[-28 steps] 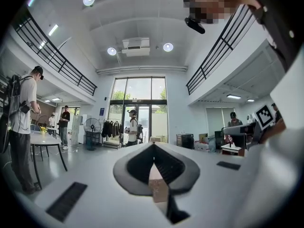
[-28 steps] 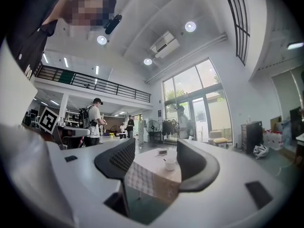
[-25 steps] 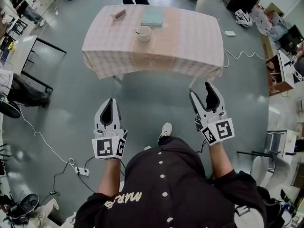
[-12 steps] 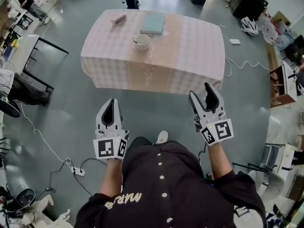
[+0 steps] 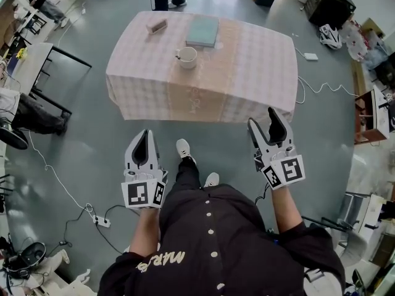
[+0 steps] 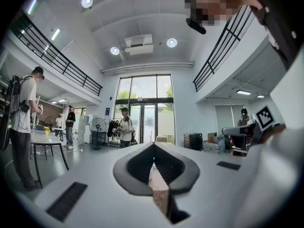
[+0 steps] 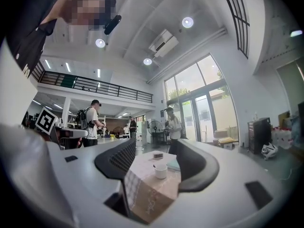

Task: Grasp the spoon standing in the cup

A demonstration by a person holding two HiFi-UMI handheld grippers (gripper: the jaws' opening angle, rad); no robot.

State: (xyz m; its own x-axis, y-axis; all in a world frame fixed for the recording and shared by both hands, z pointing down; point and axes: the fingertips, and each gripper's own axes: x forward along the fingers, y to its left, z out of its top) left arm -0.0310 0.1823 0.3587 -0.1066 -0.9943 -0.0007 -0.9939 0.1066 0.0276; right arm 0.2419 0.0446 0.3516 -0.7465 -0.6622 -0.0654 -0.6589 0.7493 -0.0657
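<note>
Right gripper (image 5: 262, 121) hangs at the lower right of the head view with its jaws spread and nothing between them, while the left gripper (image 5: 143, 134) at the lower left has its jaws pressed together and is empty too; neither pose has altered over the last second. What has changed is the person's place: the counter (image 5: 247, 73) has slid down the frame toward the grippers, and a shoe (image 5: 182, 148) now shows mid-step between them, so I judge the walk-up is under way and no reach has begun. The cup (image 5: 187, 57) stands in the upper middle of the head view, on the left half of the counter, just below a teal book (image 5: 202, 31). It is well apart from both grippers, up and to the left of the right one and up and to the right of the left one. In the right gripper view the cup sits framed in the gap between the spread jaws, far off, and a small dark stub at its left rim is probably the spoon (image 7: 153, 166); from the head view the spoon is too small to make out. The right gripper, already spread and lined up, looks the likelier one to take it.
</note>
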